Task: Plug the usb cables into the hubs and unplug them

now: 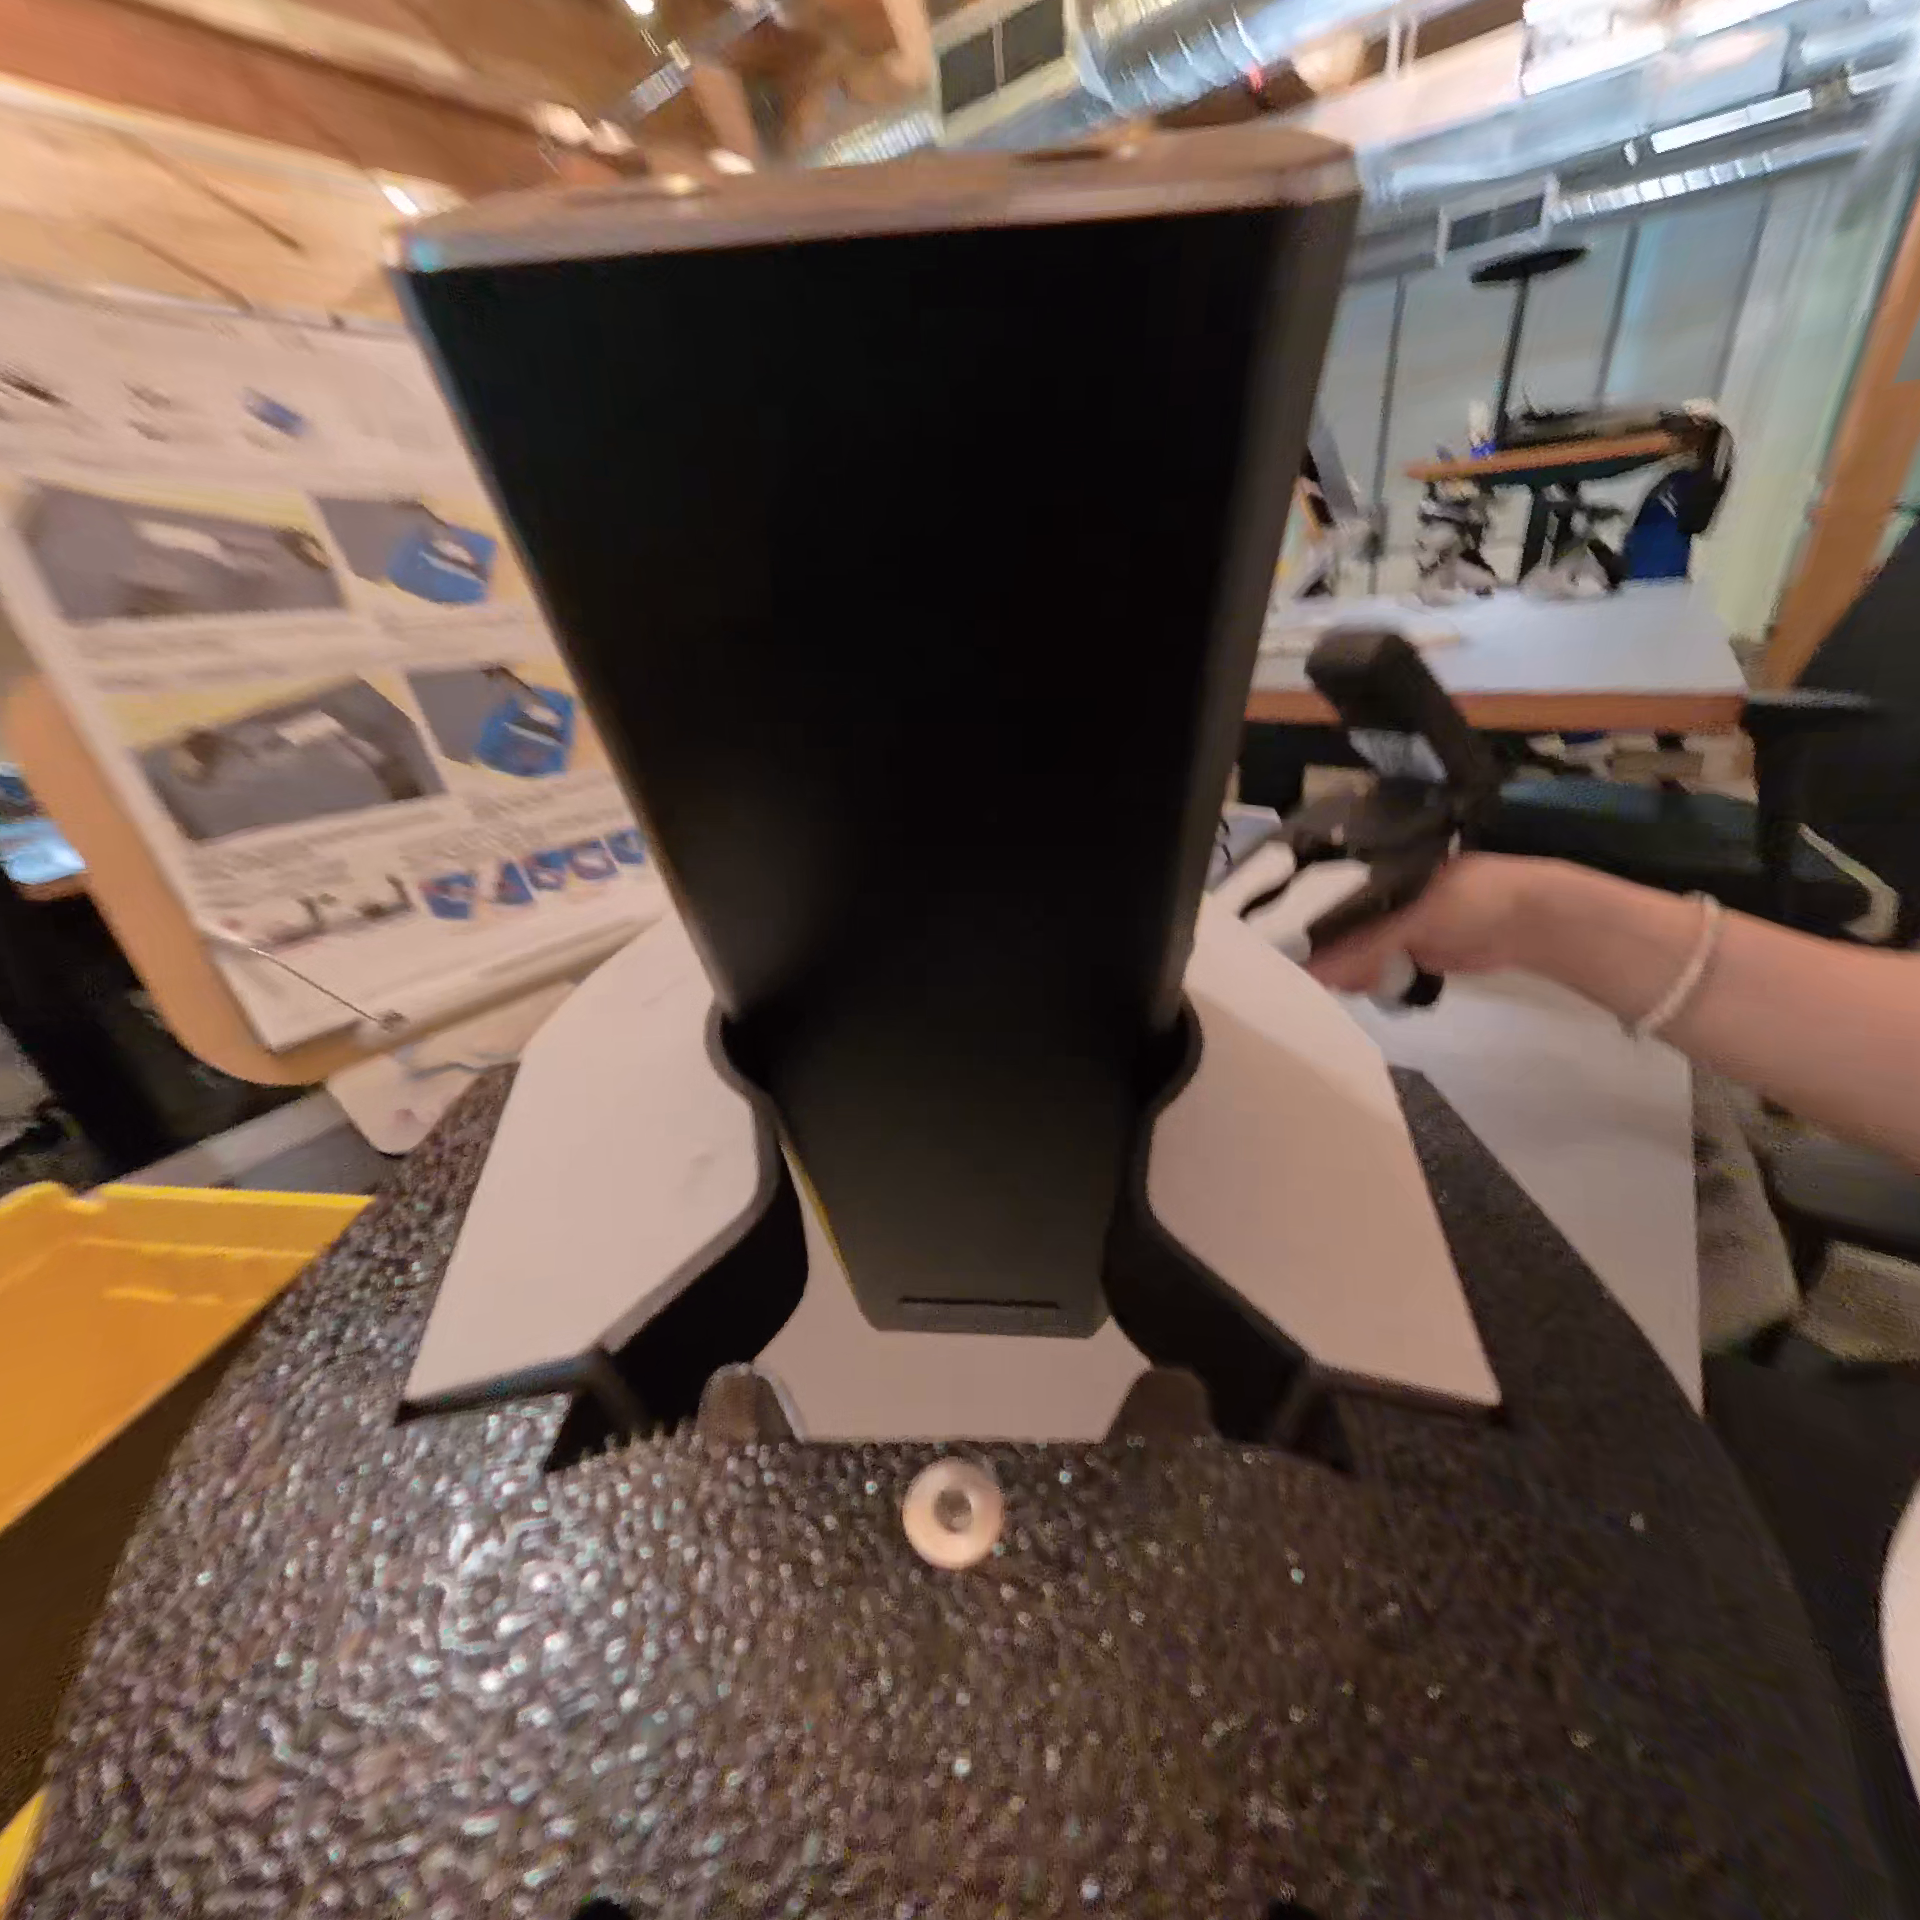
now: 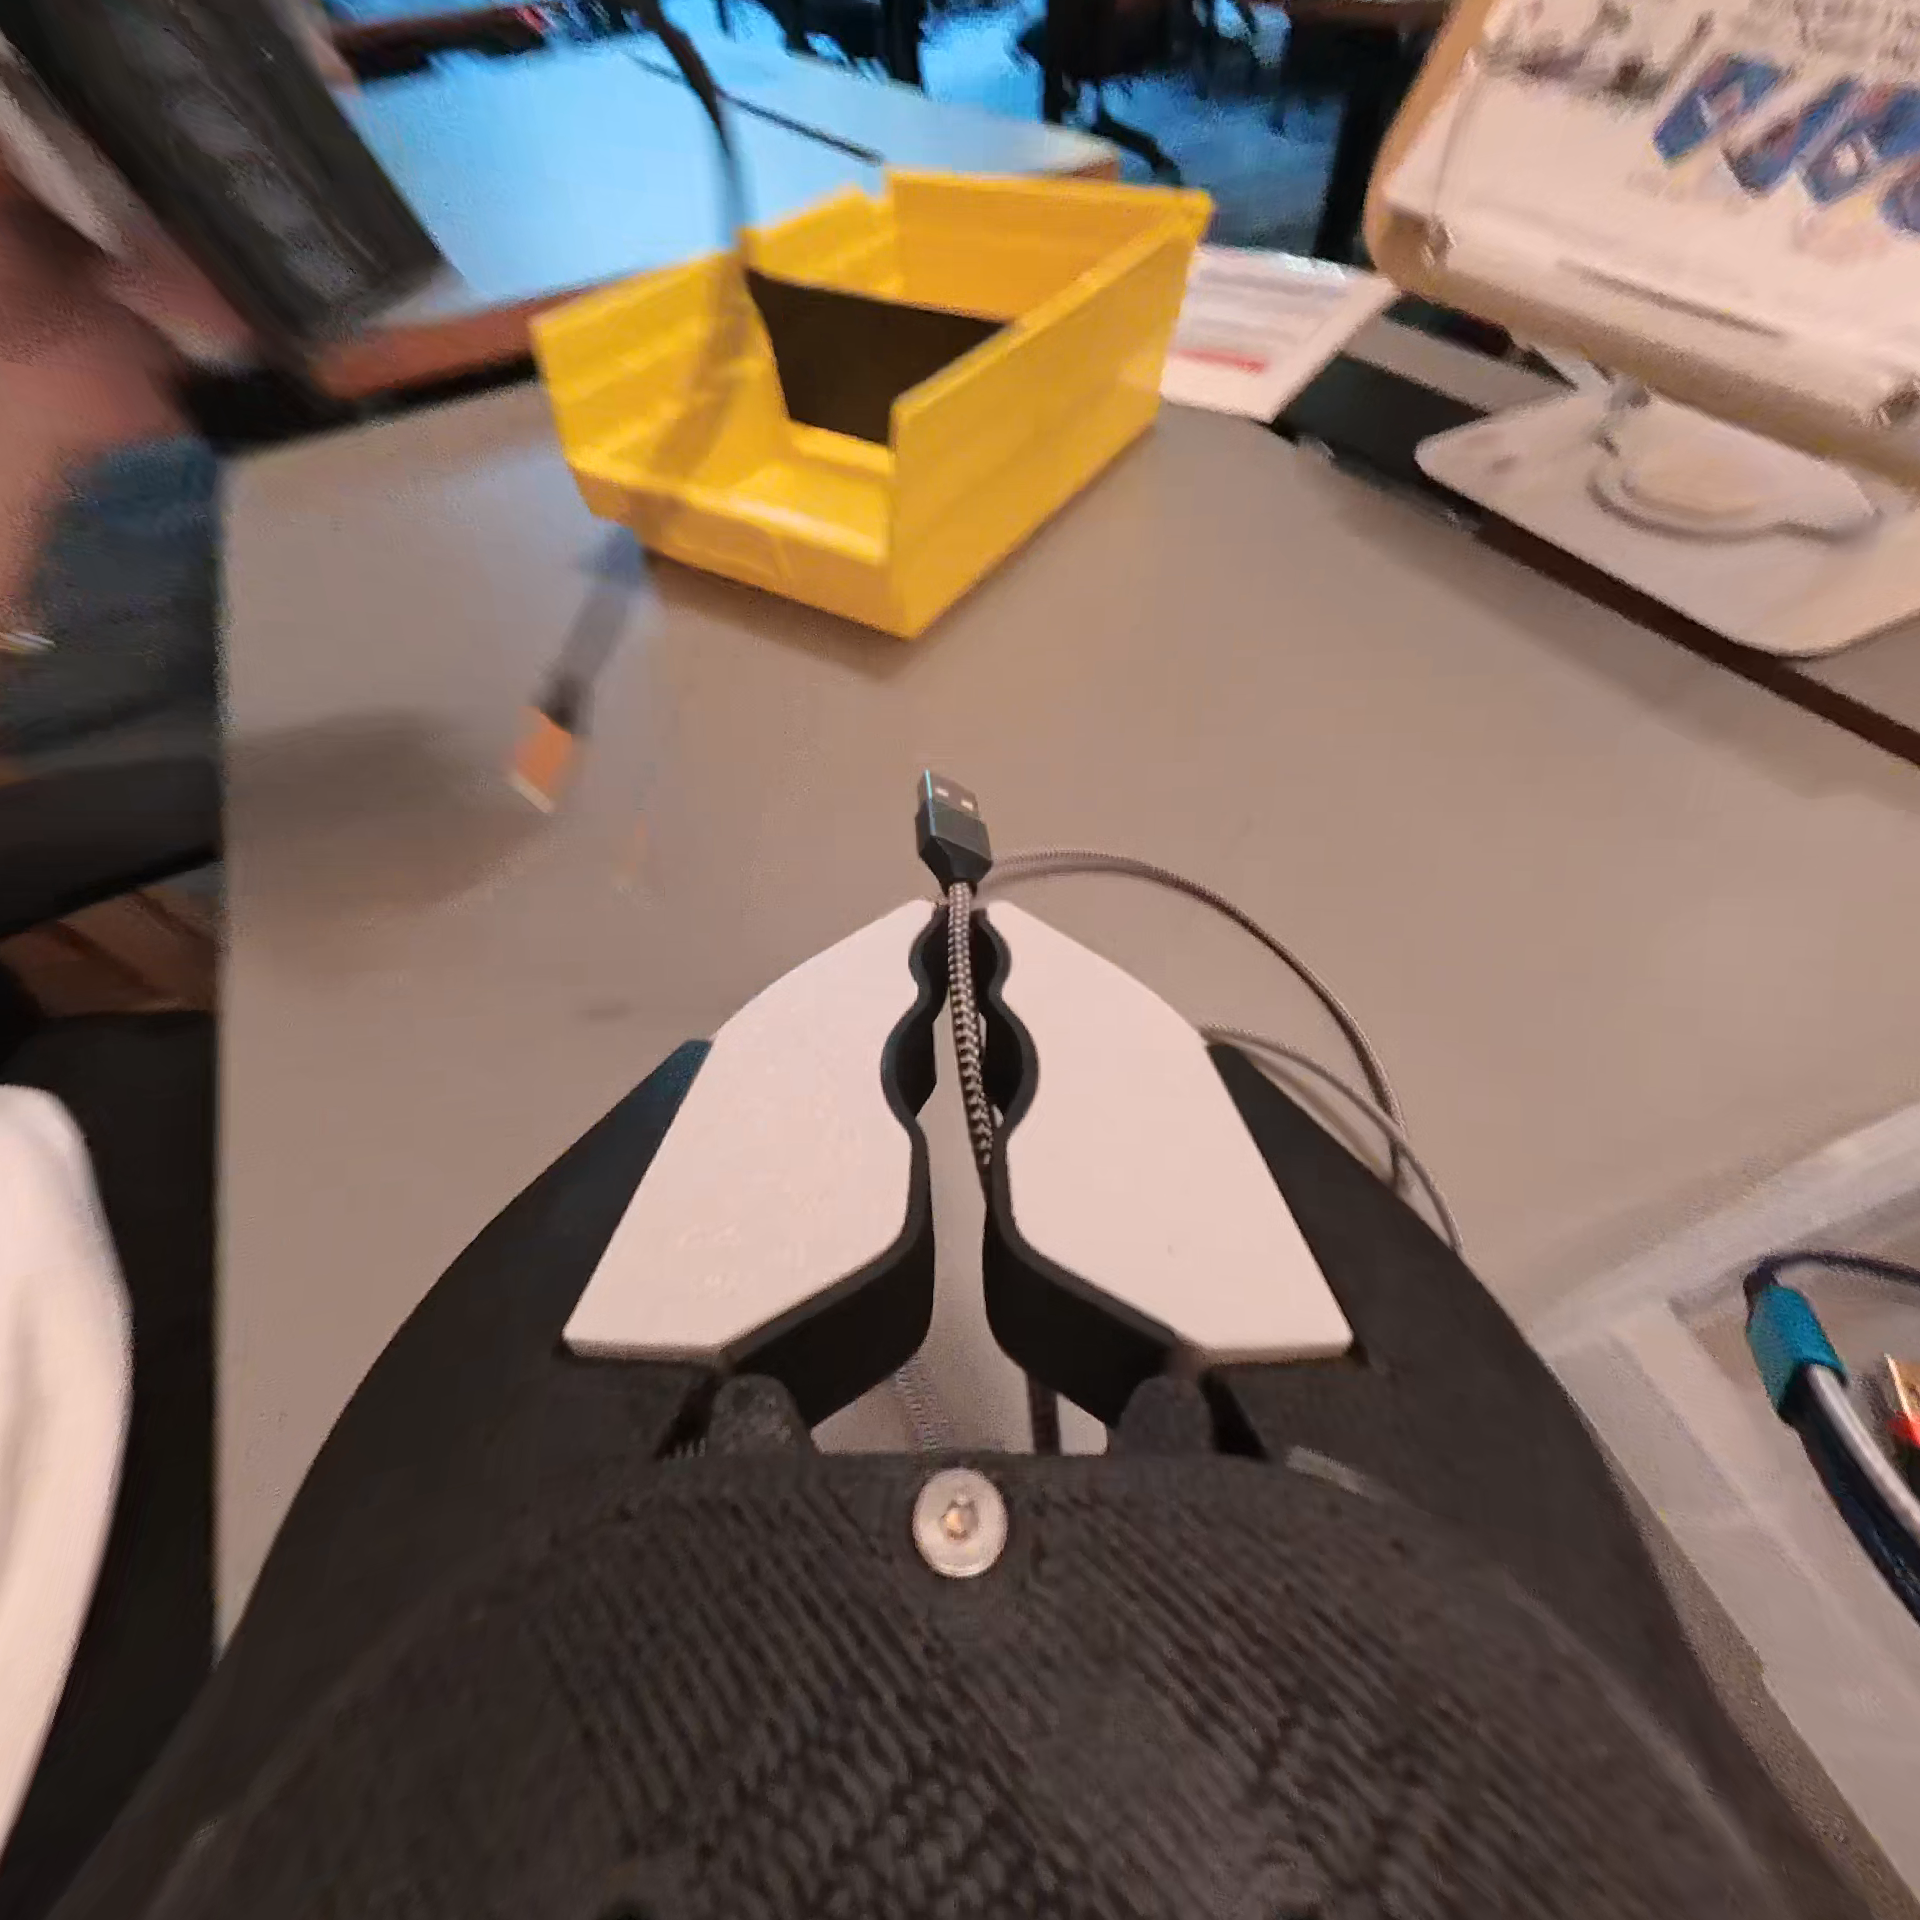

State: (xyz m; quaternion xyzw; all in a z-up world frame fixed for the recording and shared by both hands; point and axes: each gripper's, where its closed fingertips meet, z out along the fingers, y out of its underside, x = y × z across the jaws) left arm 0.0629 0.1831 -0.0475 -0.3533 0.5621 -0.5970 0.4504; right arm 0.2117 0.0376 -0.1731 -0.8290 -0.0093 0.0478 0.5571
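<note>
The right gripper [image 2: 961,914] is clenched on a braided grey usb cable [image 2: 966,1023], its dark metal-tipped plug [image 2: 948,821] jutting straight forward beyond the fingertips. The left gripper [image 1: 956,1023] clamps a tall black slab-shaped hub [image 1: 883,623], held upright off the grey table [image 2: 1351,810]. Judging from the left wrist view, the plug must travel leftward to reach the hub.

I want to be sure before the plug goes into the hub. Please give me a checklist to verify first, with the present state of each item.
1. Right gripper shut on the braided USB cable: ok.
2. USB-A plug free beyond the fingertips, pointing forward: ok.
3. Left gripper holds the black hub between its fingers: ok.
4. Hub port in sight: cannot tell; neither view shows a port clearly.
5. Plug lined up with the hub: not ok; in the right wrist view the plug faces the grey table and yellow bin.
6. Cable slack free of snags: cannot tell; it runs out of sight behind the gripper.
</note>
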